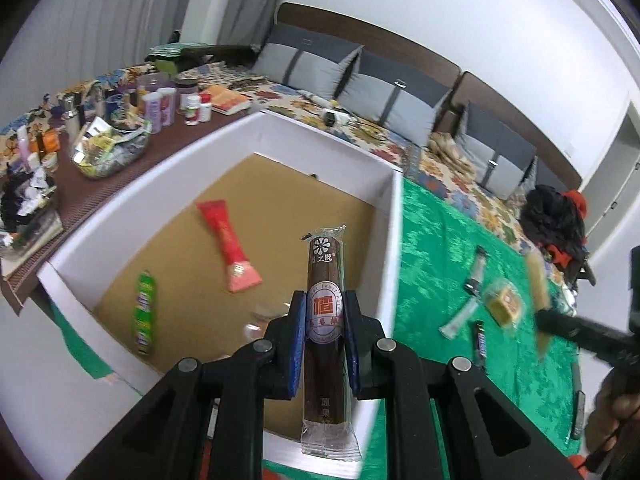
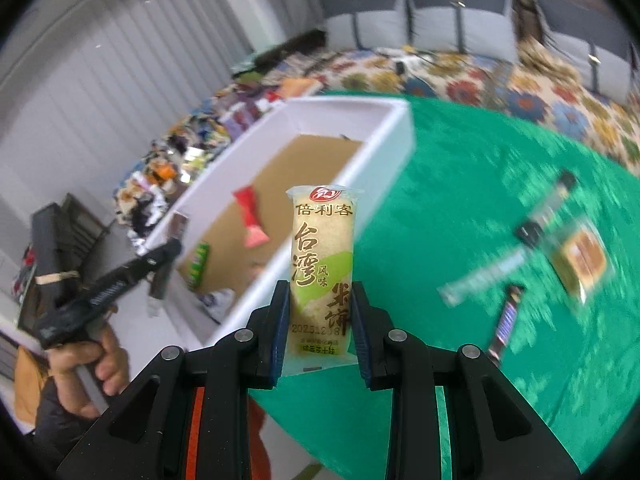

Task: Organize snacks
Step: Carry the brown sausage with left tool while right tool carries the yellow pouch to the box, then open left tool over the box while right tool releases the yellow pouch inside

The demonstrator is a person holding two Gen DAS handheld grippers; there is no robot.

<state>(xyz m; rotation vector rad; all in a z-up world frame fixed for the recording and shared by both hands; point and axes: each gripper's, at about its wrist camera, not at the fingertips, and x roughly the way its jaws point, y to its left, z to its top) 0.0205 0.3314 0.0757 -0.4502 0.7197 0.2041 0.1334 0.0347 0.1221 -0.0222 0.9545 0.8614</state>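
Observation:
My left gripper (image 1: pixel 323 312) is shut on a brown hawthorn roll snack (image 1: pixel 325 280), held upright over the near right corner of the white box (image 1: pixel 394 216). In the box lie a red packet (image 1: pixel 228 248) and a green packet (image 1: pixel 144 308). My right gripper (image 2: pixel 320 300) is shut on a pale yellow-green rice cake packet (image 2: pixel 322 256), held above the green cloth (image 2: pixel 460 200) just right of the box (image 2: pixel 396 140). The left gripper (image 2: pixel 160 258) shows at the left of the right wrist view. Several snacks remain on the cloth, among them a square pastry (image 1: pixel 505 304).
A brown shelf (image 1: pixel 120 184) left of the box holds bottles, jars and a clear bowl of packets (image 1: pixel 108 152). A patterned sofa with grey cushions (image 1: pixel 392 96) runs behind. Dark snack bars (image 2: pixel 506 320) and a clear stick packet (image 2: pixel 480 276) lie on the cloth.

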